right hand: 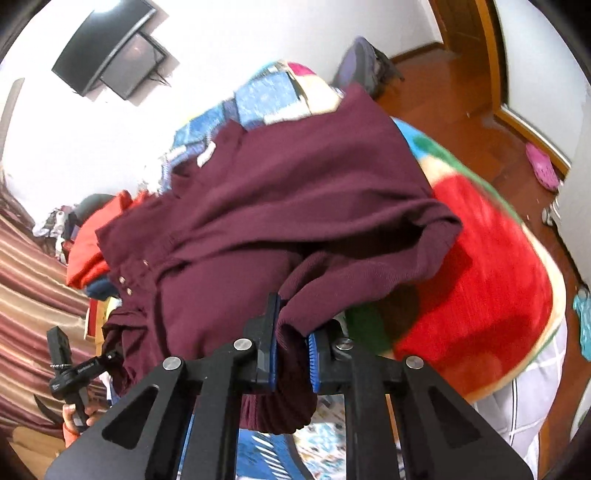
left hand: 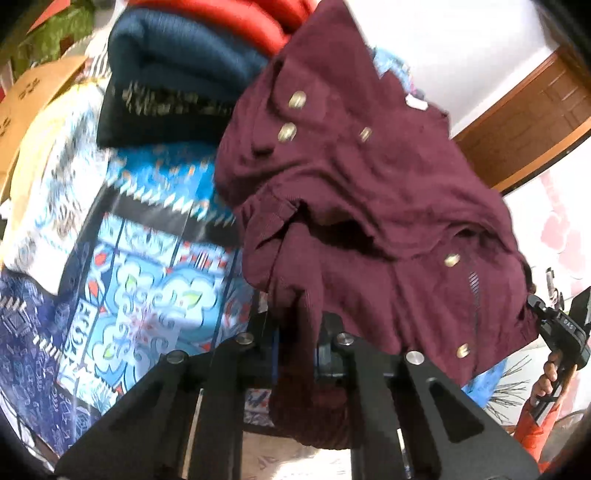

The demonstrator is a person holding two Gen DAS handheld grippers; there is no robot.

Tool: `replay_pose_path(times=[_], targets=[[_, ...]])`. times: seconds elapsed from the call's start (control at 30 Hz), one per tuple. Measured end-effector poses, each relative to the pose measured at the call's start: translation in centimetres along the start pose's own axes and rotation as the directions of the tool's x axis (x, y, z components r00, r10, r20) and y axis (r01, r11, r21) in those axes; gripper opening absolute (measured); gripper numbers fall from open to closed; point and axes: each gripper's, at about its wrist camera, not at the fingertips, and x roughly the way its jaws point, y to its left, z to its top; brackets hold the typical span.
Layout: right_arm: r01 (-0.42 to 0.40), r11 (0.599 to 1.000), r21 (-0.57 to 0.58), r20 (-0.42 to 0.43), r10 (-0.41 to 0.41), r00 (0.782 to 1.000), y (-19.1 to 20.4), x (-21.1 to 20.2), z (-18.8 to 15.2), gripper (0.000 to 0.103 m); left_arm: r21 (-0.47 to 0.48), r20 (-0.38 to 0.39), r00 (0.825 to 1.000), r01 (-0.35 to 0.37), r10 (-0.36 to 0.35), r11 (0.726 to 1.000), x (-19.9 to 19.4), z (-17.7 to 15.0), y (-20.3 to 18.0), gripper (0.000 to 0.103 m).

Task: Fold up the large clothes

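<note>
Black linkage bars fill the bottom of both wrist views, and between them each pair of tongs is clenched on a bunched ribbed edge of the maroon cardigan. In the left wrist view the left tongs pinch a rolled cuff at lower centre; the garment rises from there and spreads across the middle and right of the frame, lifted off the bed, with brass buttons showing on its front. It blocks most of what lies behind it.

To the upper left sits a stack of folded clothes: a navy knit, a red piece above it, a black one below. A blue patterned bedspread covers the left half. A cardboard box stands at the far left edge, and a wooden door at the right. At the lower right edge, the right tongs grip the cardigan's hem, with fingers of a hand wrapped around the handle below.

In the right wrist view the right tongs clamp another ribbed fold between blue pads. A bright red and green blanket lies to the right, a wall television at upper left, striped curtains along the left edge, and a pink shoe on the wooden floor.
</note>
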Motion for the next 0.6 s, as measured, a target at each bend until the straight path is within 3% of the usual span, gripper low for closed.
replay_pose_path(times=[0.2, 0.4, 0.47, 0.6], targets=[[-0.041, 0.998, -0.054, 0.080, 0.045, 0.996, 2.3, -1.2, 3.8, 0.010, 0.078, 0.126, 0.989, 0.064, -0.073, 0.995, -4.1, 3.2, -3.0, 0.010], [-0.047, 0.994, -0.100, 0.175, 0.064, 0.982, 3.8, -1.3, 9.3, 0.010, 0.113, 0.238, 0.960, 0.120, -0.144, 0.986, -6.5, 8.7, -6.1, 0.010], [-0.041, 0.994, -0.098, 0.189, 0.059, 0.980, 3.9, -0.6, 11.1, 0.010, 0.102, 0.282, 0.951, 0.103, -0.128, 0.989, -6.5, 11.1, -6.7, 0.010], [0.016, 0.996, -0.090, 0.214, 0.004, 0.977, 3.6, 2.1, 14.5, 0.010, 0.086, 0.386, 0.923, -0.018, -0.017, 0.996, -5.9, 15.0, -7.7, 0.010]])
